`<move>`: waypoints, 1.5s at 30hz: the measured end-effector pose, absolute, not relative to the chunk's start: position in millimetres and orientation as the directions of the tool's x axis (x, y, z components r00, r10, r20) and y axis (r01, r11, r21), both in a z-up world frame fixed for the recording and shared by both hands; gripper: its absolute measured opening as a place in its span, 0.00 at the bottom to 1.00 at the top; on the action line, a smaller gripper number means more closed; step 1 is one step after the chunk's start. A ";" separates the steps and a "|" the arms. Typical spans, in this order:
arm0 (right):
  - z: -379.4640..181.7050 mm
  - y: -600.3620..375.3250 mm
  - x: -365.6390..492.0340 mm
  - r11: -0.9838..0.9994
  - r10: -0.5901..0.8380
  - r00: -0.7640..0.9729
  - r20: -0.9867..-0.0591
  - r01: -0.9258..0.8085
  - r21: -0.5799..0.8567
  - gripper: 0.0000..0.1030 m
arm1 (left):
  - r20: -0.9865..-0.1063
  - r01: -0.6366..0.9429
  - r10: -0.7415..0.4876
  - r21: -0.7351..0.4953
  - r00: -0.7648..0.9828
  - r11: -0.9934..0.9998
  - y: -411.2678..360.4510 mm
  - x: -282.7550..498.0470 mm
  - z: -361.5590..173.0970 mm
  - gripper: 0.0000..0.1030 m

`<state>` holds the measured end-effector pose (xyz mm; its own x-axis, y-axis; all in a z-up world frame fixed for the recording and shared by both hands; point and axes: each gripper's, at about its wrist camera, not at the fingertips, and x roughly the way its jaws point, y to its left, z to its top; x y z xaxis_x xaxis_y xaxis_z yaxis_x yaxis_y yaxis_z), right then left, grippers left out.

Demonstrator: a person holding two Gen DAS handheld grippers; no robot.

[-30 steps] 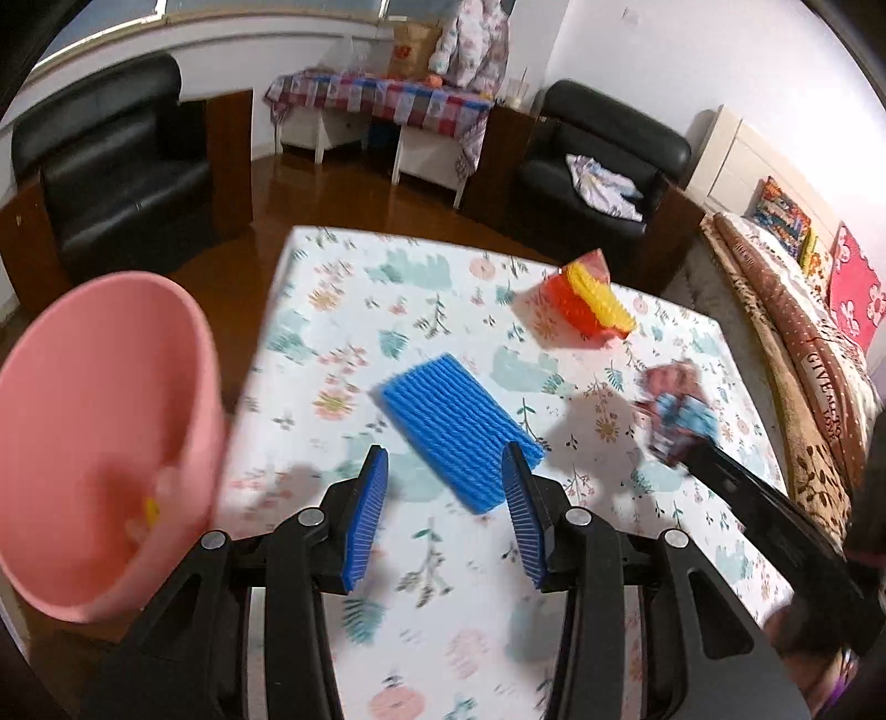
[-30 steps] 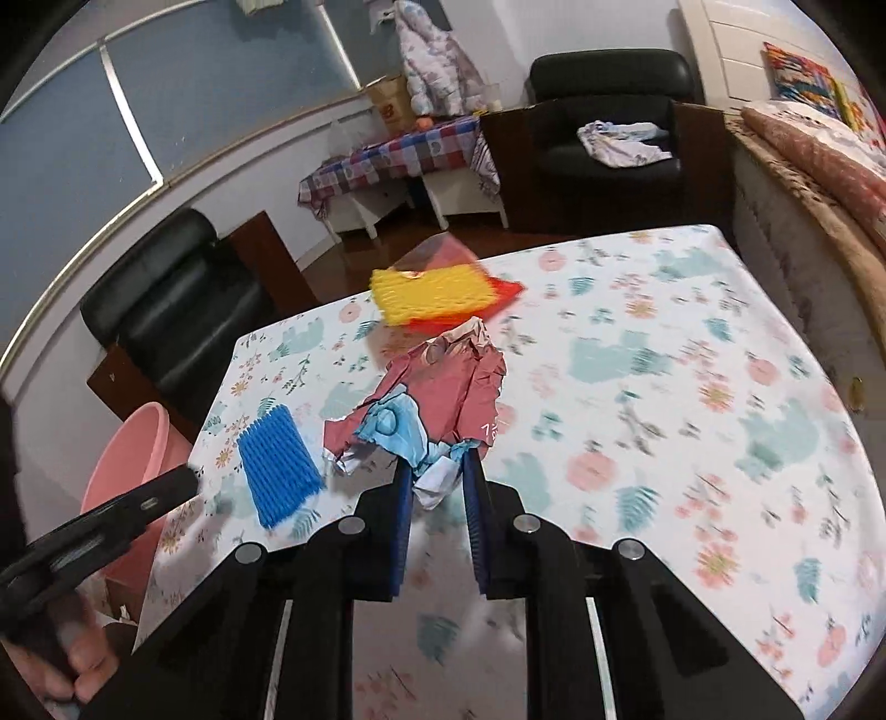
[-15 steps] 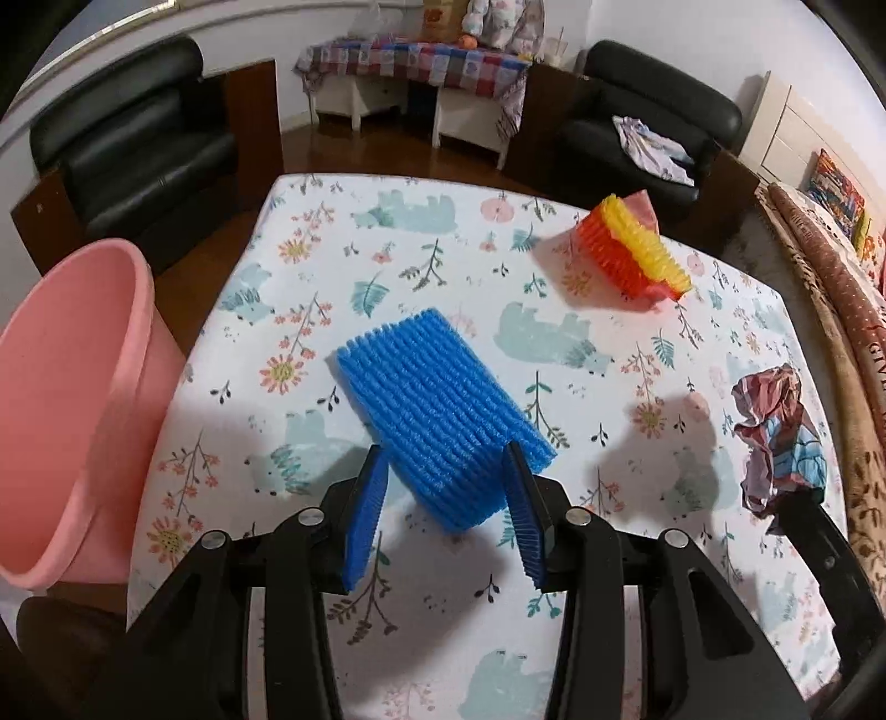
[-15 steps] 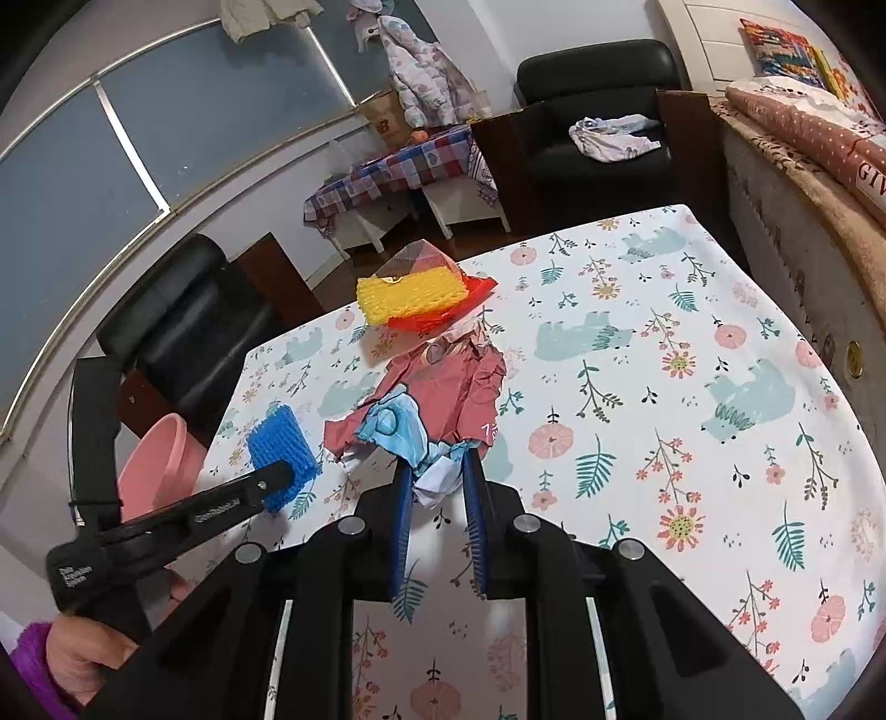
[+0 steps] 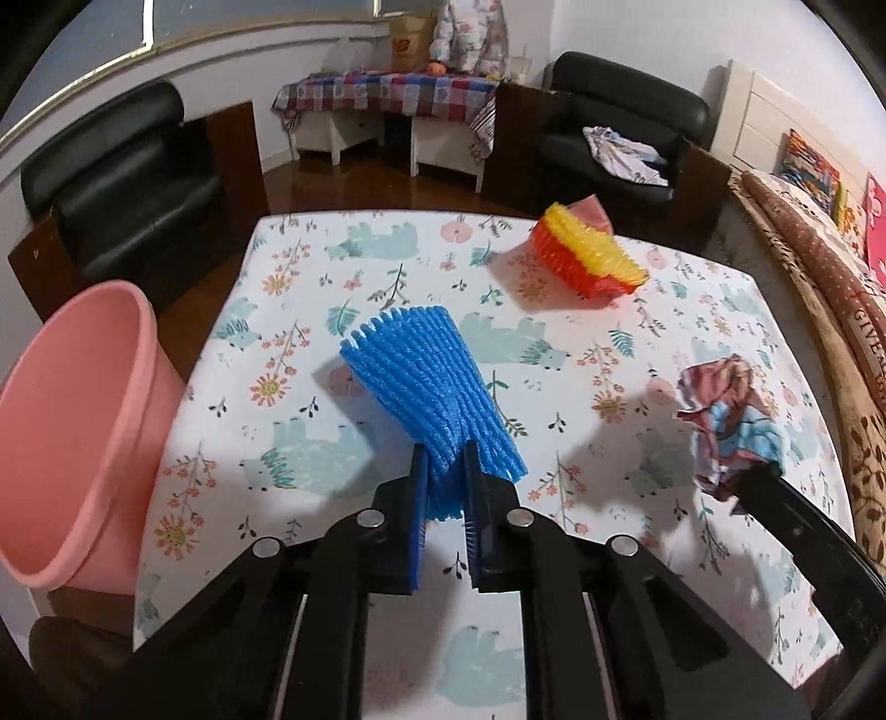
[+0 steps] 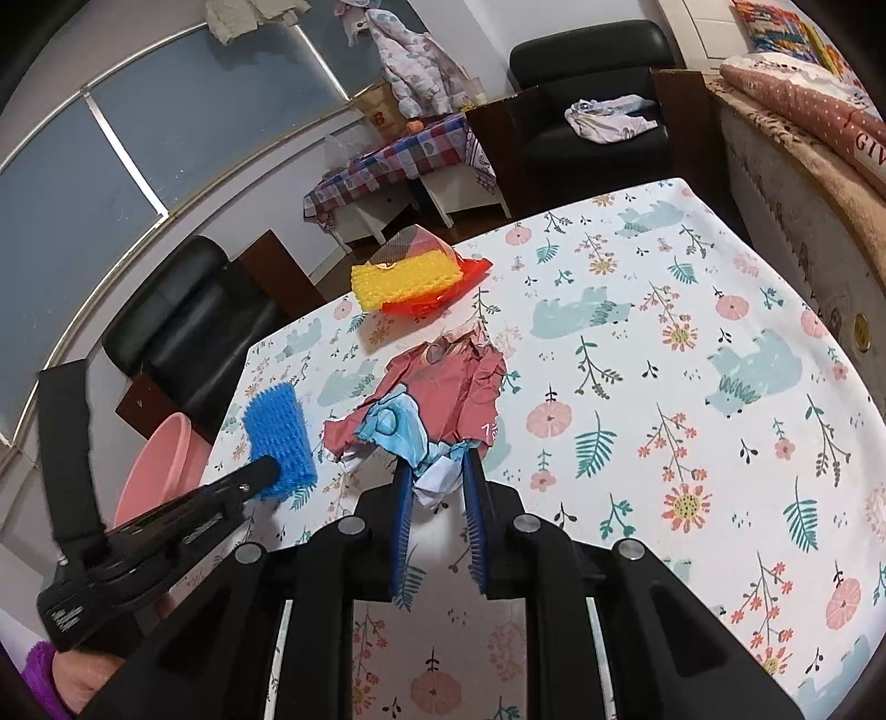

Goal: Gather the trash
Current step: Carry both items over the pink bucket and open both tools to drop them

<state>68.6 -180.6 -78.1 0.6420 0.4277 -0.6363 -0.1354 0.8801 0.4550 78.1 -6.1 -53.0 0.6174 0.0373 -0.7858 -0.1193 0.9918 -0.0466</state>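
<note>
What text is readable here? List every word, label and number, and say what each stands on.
"GIVE", then cut off: on the brown bedcover.
"7": on the crumpled wrapper.
Print on the cardboard box: too blurred to read.
Any other lettering: too small to read.

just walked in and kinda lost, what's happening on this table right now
A person is clearing trash off a flowered table with tongs in each hand. The left tongs are closing on a blue foam net, which sits pinched between them. The right tongs are shut on a crumpled wrapper. A yellow and red piece lies untouched, and a pink bin waits beside the table.
</note>
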 end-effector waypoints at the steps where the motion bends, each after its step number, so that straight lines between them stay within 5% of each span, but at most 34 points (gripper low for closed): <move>1: -78.3 -180.4 68.6 0.881 0.427 0.642 -0.637 -0.136 0.454 0.17 | -0.779 -0.115 0.039 -0.043 0.625 0.992 -6.5 75.3 -49.7 0.11; 45: -68.5 -87.3 37.9 0.917 0.388 0.624 -0.678 -0.334 0.217 0.17 | -0.648 -0.230 0.129 -0.074 0.750 0.970 74.1 -6.7 -0.7 0.11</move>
